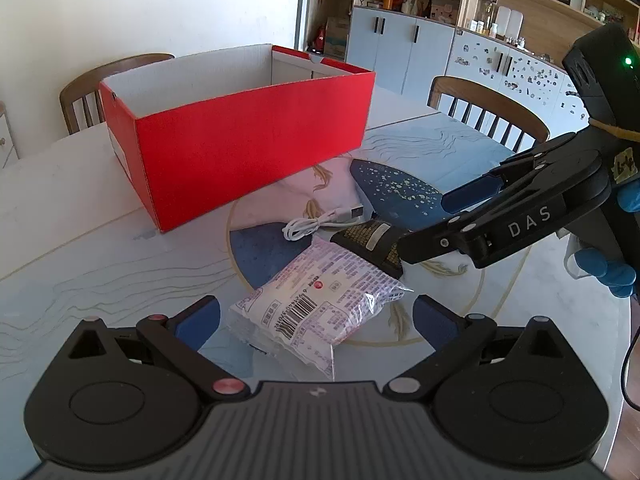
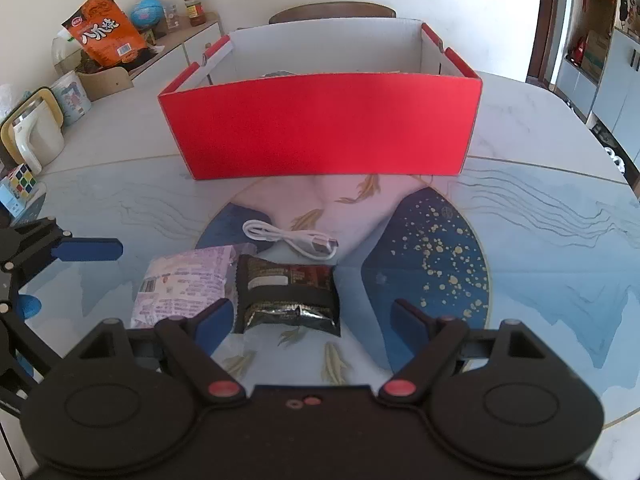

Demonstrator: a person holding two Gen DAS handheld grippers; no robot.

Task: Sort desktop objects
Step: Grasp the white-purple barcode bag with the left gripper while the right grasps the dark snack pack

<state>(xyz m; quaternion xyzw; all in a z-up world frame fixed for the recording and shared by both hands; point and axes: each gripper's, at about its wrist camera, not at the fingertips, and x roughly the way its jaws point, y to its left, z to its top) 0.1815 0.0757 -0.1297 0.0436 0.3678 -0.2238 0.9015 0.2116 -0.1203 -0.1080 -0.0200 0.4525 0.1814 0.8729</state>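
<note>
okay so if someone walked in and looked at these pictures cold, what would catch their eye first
The big open red box at the back of the table, by far the brightest thing. Next, the cluster before it: a white cable, a dark snack packet and a pale purple-printed packet touching it, with open blue-padded fingers hovering nearby.

i see, upper left of the right wrist view, an orange snack bag [image 2: 105,31], a small globe [image 2: 146,11] and a jar [image 2: 195,10] on a sideboard [image 2: 192,38], a white kettle [image 2: 37,140] and cube puzzle [image 2: 21,181] lower left, wooden chairs [image 1: 486,110] behind.
</note>
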